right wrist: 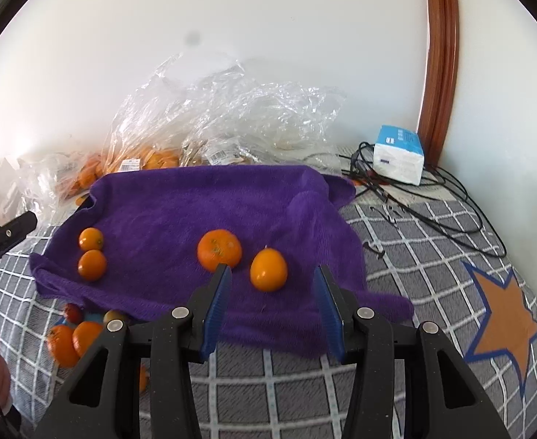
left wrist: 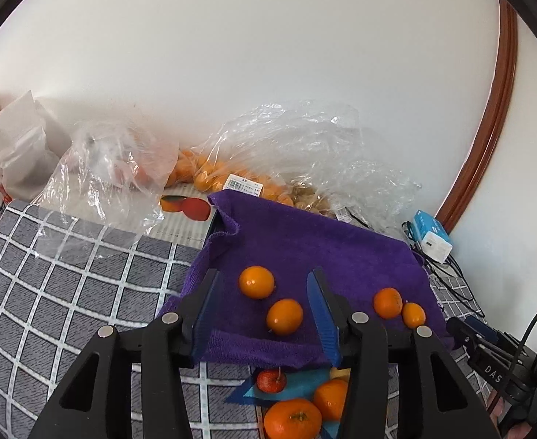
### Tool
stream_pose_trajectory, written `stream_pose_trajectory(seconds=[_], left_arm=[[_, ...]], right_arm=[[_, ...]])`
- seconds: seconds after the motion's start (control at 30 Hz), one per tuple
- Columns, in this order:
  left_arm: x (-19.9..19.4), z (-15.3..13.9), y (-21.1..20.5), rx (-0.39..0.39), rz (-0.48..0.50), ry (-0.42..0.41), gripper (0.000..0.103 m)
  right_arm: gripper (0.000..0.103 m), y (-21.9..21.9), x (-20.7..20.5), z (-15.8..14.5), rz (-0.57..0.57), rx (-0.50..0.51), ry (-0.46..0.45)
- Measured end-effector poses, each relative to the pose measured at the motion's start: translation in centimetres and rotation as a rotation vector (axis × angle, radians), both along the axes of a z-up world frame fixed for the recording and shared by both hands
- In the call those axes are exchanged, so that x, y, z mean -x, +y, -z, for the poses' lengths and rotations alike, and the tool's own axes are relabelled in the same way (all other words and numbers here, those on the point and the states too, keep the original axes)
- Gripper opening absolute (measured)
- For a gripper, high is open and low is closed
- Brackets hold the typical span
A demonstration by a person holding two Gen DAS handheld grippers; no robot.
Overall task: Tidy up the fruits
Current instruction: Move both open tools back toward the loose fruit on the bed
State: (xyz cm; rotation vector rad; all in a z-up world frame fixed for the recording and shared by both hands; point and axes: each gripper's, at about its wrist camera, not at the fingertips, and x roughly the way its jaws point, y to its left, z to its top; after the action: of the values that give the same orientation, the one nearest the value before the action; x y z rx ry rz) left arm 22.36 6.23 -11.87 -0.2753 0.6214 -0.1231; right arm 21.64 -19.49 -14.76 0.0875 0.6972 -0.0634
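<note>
A purple towel (left wrist: 305, 241) lies on the checked cloth and carries several oranges. In the left wrist view two oranges (left wrist: 256, 282) (left wrist: 284, 316) sit between my open left gripper's (left wrist: 264, 307) fingers, and two more (left wrist: 387, 303) (left wrist: 413, 315) lie to the right. In the right wrist view my right gripper (right wrist: 272, 292) is open and empty; an orange (right wrist: 268, 270) lies between its fingers and a mandarin (right wrist: 219, 250) by the left fingertip. Two oranges (right wrist: 91, 238) (right wrist: 92, 265) lie at the towel's (right wrist: 202, 205) left.
More oranges (left wrist: 292, 419) and a small red fruit (left wrist: 271, 381) lie off the towel's near edge. Clear plastic bags (left wrist: 268, 153) with fruit stand against the wall. A white and blue box (right wrist: 399, 154) and black cables (right wrist: 433, 190) lie at the right.
</note>
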Motion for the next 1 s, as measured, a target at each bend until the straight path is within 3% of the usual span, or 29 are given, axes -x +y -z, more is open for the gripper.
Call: stream_pose_trajectory(seconds=[0.1, 0.23, 0.37, 0.5, 0.8, 1.0], left_arm=[[1.5, 0.6, 0.7, -0.036, -0.012, 0.044, 0.046], [3.5, 1.8, 2.3, -0.063, -0.039, 0.064, 0.046], [4.9, 3.2, 3.9, -0.073, -0.062, 0.114, 0.046], [6.0, 4.6, 5.1, -0.116, -0.082, 0.143, 0.046], [6.1, 6.0, 5.7, -0.107, -0.099, 0.181, 0.046], [6.3, 5.9, 5.8, -0.081, -0.099, 0.166, 0.046]], right_arm=[[0.053, 0.6, 1.5, -0.4, -0.033, -0.027, 0.004], [0.053, 2.1, 2.9, 0.0, -0.051, -0.033, 0.006], [0.053, 3.1, 3.7, 1.4, -0.062, -0.101, 0.044], [0.053, 4.5, 4.6, 1.9, -0.095, -0.070, 0.048], [0.046, 7.7, 4.3, 3.7, -0.231, -0.115, 0.091], [0.043, 10.0, 2.9, 5.2, -0.292, -0.043, 0.165]])
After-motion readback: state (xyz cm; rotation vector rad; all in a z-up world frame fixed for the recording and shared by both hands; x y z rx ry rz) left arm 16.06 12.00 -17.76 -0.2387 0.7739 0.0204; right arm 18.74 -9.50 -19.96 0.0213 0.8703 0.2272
